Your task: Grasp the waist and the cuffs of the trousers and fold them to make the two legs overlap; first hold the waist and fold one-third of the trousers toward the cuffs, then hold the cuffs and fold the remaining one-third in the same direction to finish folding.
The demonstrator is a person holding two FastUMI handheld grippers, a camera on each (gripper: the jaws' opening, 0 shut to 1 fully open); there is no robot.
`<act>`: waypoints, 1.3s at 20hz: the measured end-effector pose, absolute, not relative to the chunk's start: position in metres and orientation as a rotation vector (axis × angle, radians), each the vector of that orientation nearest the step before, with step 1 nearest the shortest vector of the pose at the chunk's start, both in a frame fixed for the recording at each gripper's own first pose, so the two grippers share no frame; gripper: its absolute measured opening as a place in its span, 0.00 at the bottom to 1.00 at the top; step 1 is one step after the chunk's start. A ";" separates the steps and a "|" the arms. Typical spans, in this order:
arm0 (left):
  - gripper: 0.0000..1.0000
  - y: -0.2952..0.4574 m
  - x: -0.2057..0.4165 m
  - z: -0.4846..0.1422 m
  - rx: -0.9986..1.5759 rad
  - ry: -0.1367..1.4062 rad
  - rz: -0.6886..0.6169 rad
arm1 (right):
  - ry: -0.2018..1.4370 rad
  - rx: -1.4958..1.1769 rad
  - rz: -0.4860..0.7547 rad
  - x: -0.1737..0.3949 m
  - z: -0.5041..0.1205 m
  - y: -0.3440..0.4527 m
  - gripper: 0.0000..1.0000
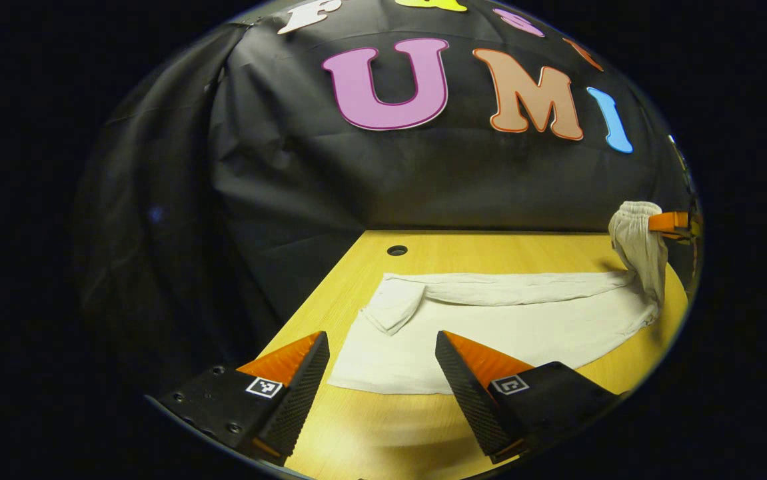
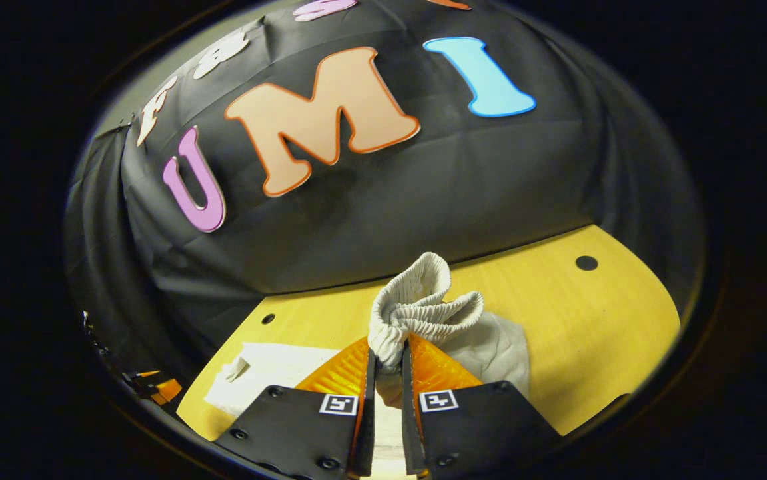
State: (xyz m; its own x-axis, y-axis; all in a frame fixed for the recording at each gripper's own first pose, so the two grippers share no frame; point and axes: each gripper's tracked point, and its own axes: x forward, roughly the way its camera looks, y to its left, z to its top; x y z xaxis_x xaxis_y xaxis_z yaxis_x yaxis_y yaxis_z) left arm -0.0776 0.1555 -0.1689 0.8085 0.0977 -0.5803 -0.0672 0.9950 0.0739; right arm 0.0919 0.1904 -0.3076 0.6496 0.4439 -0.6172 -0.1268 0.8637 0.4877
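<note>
In the right gripper view, bottom centre, the right gripper (image 2: 388,363) pinches the trousers' (image 1: 510,320) bunched waist (image 2: 423,307) above the table (image 2: 610,327), while the left gripper (image 1: 382,350) gapes wide over the cuffs (image 1: 393,303)

Cream trousers on a yellow wood-grain table, black cloth behind

The trousers (image 1: 510,320) are plain off-white to cream with no print, their gathered waist (image 2: 423,313) ribbed with fine elastic ridges and shaded slightly greyer in the folds. The table (image 1: 490,243) is warm yellow with a faint straight wood grain and small dark round holes (image 1: 397,251) along its far side. The booth wall (image 1: 290,187) behind is matte black, creased cloth.
</note>
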 end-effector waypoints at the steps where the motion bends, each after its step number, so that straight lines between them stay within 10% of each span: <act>1: 0.97 0.161 -0.081 -0.171 0.055 0.631 0.097 | 0.817 0.419 0.360 0.083 -0.313 0.200 0.19; 16: 0.97 0.188 -0.078 -0.205 -0.026 0.693 0.128 | 1.037 0.164 0.634 0.020 -0.381 0.272 0.26; 19: 0.97 0.197 -0.065 -0.220 -0.060 0.702 0.120 | 0.992 0.153 0.656 0.026 -0.372 0.256 0.97; 26: 0.96 0.197 -0.024 -0.261 -0.143 0.747 0.033 | 0.978 0.095 0.610 0.027 -0.353 0.227 0.96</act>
State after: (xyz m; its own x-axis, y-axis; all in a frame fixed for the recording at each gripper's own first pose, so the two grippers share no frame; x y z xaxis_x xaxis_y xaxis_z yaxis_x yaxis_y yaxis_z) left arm -0.0237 0.1967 -0.2610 0.7340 -0.0206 -0.6788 -0.0810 0.9898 -0.1176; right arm 0.0270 0.2273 -0.3530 0.4068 0.5245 -0.7479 -0.4413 0.8297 0.3418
